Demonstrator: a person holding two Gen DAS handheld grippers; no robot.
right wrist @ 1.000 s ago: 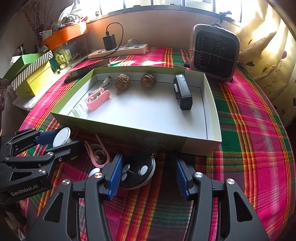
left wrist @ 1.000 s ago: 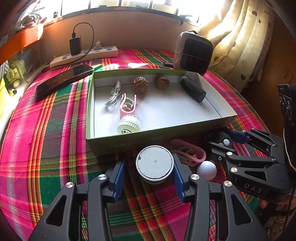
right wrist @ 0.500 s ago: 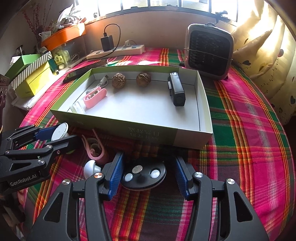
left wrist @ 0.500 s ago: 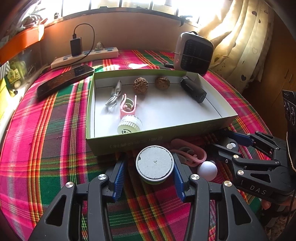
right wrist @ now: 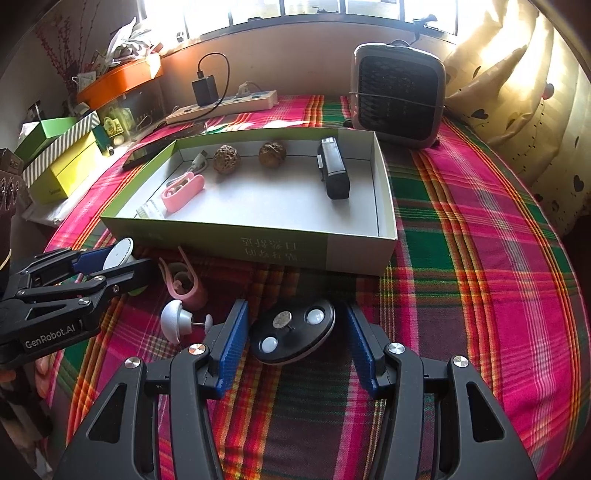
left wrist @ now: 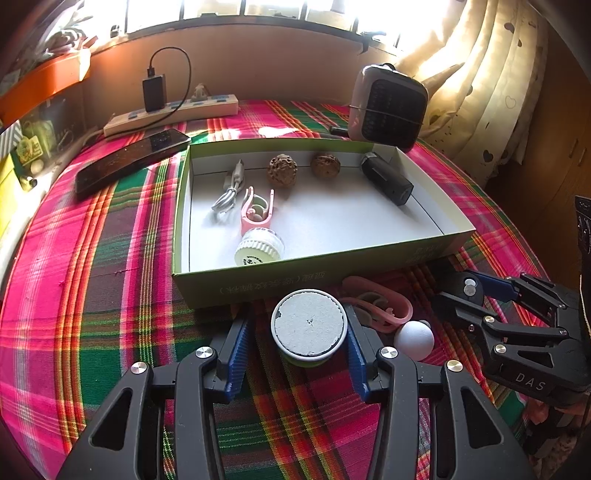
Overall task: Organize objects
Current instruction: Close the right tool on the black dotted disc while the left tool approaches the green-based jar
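The table (left wrist: pixel 74 295), under a plaid cloth, carries a green box (left wrist: pixel 295 284) at its middle, open-topped so loose items can go in; walnuts, a cable and a clip already lie inside. The rest wait along the box's near wall. The left gripper (left wrist: pixel 295 332) straddles a round tin (left wrist: pixel 308 326), its fingers spread, one pad touching, the other apart. The right gripper (right wrist: pixel 293 336) brackets a black disc (right wrist: pixel 291 330), its jaws closing but not yet pressing. A pink clip (right wrist: pixel 184 284) and a white knob (right wrist: pixel 175 321) lie between the two grippers.

Glaring window (left wrist: pixel 258 11) backlight, dark fisheye-warped corners.
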